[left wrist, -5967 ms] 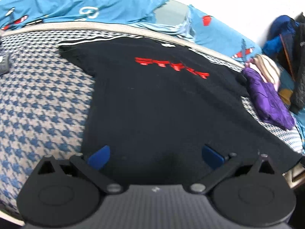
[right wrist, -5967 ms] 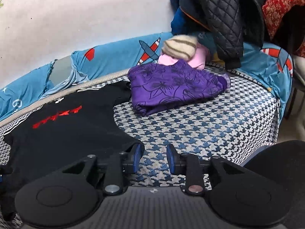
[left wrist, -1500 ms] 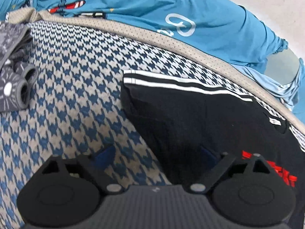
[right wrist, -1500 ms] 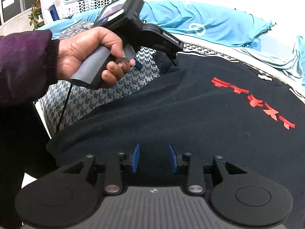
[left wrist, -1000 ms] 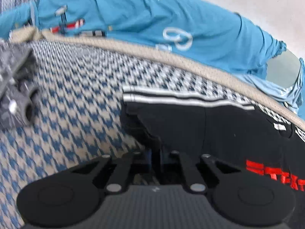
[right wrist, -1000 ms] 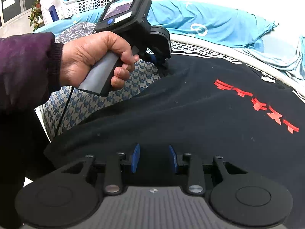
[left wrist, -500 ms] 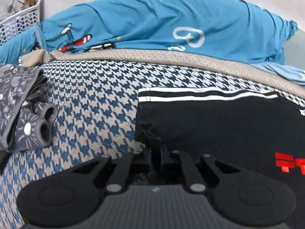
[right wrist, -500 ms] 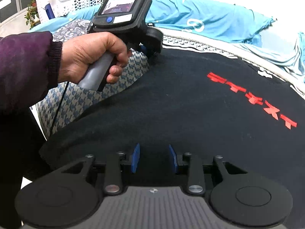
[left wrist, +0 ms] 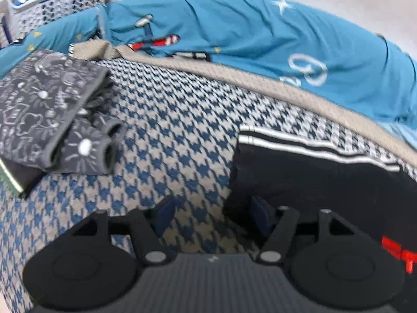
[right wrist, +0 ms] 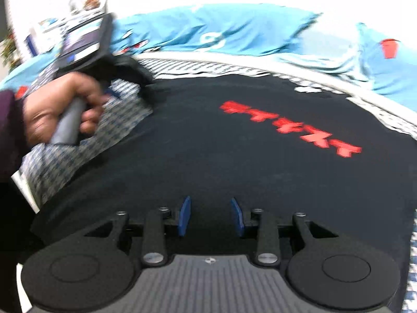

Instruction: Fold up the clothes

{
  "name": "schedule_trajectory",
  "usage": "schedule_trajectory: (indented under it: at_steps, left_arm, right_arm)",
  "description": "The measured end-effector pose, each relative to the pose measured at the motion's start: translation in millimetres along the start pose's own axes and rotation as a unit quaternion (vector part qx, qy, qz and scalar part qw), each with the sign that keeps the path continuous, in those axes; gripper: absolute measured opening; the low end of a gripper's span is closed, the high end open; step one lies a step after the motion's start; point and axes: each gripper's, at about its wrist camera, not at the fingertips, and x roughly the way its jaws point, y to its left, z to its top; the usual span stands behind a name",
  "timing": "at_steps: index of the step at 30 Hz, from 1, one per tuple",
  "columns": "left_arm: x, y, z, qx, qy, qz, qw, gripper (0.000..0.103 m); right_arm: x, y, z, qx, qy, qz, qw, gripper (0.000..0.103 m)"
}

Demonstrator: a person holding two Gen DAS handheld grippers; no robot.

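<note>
The bed [left wrist: 187,120], covered in a blue-and-beige houndstooth weave, carries the black T-shirt [right wrist: 234,156] spread flat across it, soft matte knit with blocky red lettering too blurred to read and white stripes along the sleeve edge. Behind lies a smooth teal sheet [left wrist: 260,41] printed with stars and planes. A folded grey patterned garment [left wrist: 44,120] sits well left of the shirt. The left claw [left wrist: 212,215], pinched on the sleeve half a second ago, has just been opening; only houndstooth lies between its blue pads. The right claw [right wrist: 210,216] hovers part-open over the hem, gripping nothing.
</note>
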Motion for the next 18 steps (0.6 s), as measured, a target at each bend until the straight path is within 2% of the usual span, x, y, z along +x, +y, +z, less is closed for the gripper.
schedule_trajectory:
  at_steps: [1,3,8,12,18]
  left_arm:
    - [-4.5,0.4,1.2,-0.003,-0.008,0.0,1.0,0.071]
    - [-13.5,-2.5,4.4,-0.002,-0.024,-0.006,0.9997,0.075]
    - [-30.7,-20.1,-1.0,0.036,-0.043,-0.043,0.9975,0.075]
    - [-36.6,-39.9,-13.4,0.077,-0.035,-0.082,0.993,0.079]
    - [-39.6,-64.7,-36.8,0.131,-0.018,-0.12,0.9839,0.086]
  right_arm:
    - [-1.9,-7.2,1.6,0.01,-0.004,-0.008,1.0,0.035]
    - [-5.6,-21.5,4.7,0.029,-0.013,-0.025,0.999,0.037]
    - [-14.8,-59.5,13.3,0.082,-0.032,-0.063,0.994,0.037]
    - [-19.0,-92.0,15.7,0.119,-0.045,-0.092,0.988,0.037]
    - [-22.0,-135.6,13.2,0.174,-0.051,-0.129,0.975,0.037]
